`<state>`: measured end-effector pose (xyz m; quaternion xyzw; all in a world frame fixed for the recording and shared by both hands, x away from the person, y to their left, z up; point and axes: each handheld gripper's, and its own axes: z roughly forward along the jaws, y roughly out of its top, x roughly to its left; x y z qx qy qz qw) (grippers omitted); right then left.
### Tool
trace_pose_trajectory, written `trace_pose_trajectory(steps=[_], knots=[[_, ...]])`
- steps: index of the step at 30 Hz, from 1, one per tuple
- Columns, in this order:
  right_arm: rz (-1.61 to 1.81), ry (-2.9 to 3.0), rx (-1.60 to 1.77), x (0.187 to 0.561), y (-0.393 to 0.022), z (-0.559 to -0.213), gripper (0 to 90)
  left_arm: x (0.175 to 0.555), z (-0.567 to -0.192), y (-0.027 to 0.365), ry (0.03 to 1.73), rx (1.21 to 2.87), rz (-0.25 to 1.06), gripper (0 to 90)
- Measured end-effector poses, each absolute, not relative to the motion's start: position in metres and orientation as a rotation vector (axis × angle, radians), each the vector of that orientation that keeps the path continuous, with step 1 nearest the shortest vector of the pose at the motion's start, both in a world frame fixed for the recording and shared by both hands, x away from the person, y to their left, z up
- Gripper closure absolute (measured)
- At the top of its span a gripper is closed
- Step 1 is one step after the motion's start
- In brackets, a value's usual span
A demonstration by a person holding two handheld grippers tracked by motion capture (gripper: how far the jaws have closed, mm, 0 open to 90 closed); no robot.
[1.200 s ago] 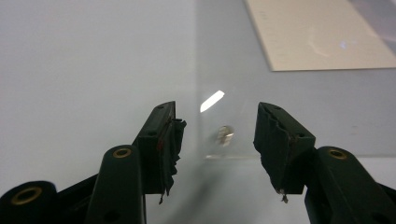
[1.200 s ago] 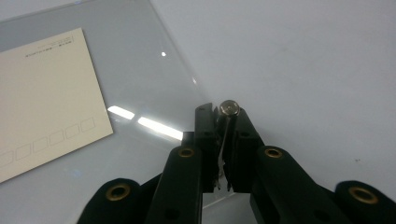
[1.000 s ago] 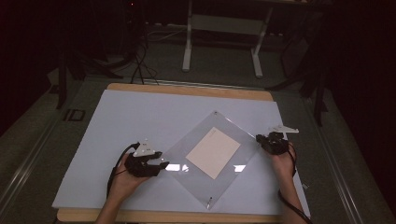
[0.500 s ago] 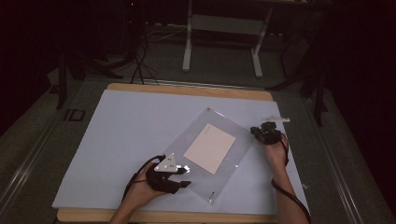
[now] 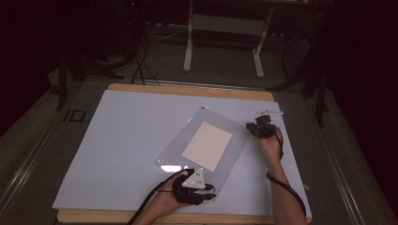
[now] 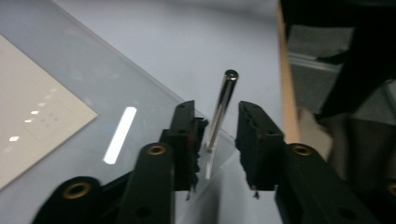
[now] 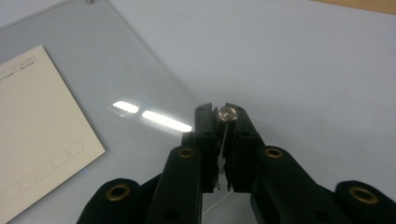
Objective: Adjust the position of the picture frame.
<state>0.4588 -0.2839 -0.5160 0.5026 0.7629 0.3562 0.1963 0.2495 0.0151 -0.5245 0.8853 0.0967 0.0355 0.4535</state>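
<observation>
Since the earlier frames the left tongs [image 5: 206, 193] slid along the counter [image 5: 117, 140] to the acrylic sheet's [image 5: 187, 140] near corner, and the sheet w/ its card [image 5: 207, 145] turned a bit. The left jaws have just been closing around a metal pin [image 6: 219, 112] standing at that corner but aren't pinching it yet, gap on both sides. Right tongs [image 7: 224, 122] are pressed on the pin [image 7: 227, 114] at the right corner; I'd judge one corner gripped, other nearly, lifting or pulling pins left.
</observation>
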Motion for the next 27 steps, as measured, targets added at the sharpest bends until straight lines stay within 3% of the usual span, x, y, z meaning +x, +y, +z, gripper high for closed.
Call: trace_pose_trajectory(steps=[4, 6, 8, 14, 19, 27], knots=[[0.998, 2.138, 1.407, 0.461, -0.283, -0.516, 84.7, 0.247, -0.525, 0.01, 0.211, 2.184, 0.114, 75.1], [0.994, 2.148, 1.41, 0.463, -0.279, -0.515, 84.7, 0.242, -0.524, 0.001, 0.181, 2.216, 0.24, 82.0], [0.983, 2.15, 1.412, 0.465, -0.275, -0.514, 84.8, 0.234, -0.52, -0.003, 0.134, 2.246, 0.357, 82.4], [1.01, 2.167, 1.381, 0.472, -0.258, -0.504, 84.3, 0.228, -0.507, 0.001, 0.147, 2.244, 0.393, 81.3], [1.087, 2.237, 1.291, 0.484, -0.199, -0.496, 83.7, 0.212, -0.505, -0.011, 0.084, 2.328, 0.459, 81.2], [1.144, 2.358, 1.154, 0.492, -0.096, -0.487, 82.9, 0.218, -0.509, -0.017, 0.145, 2.338, 0.463, 82.6]])
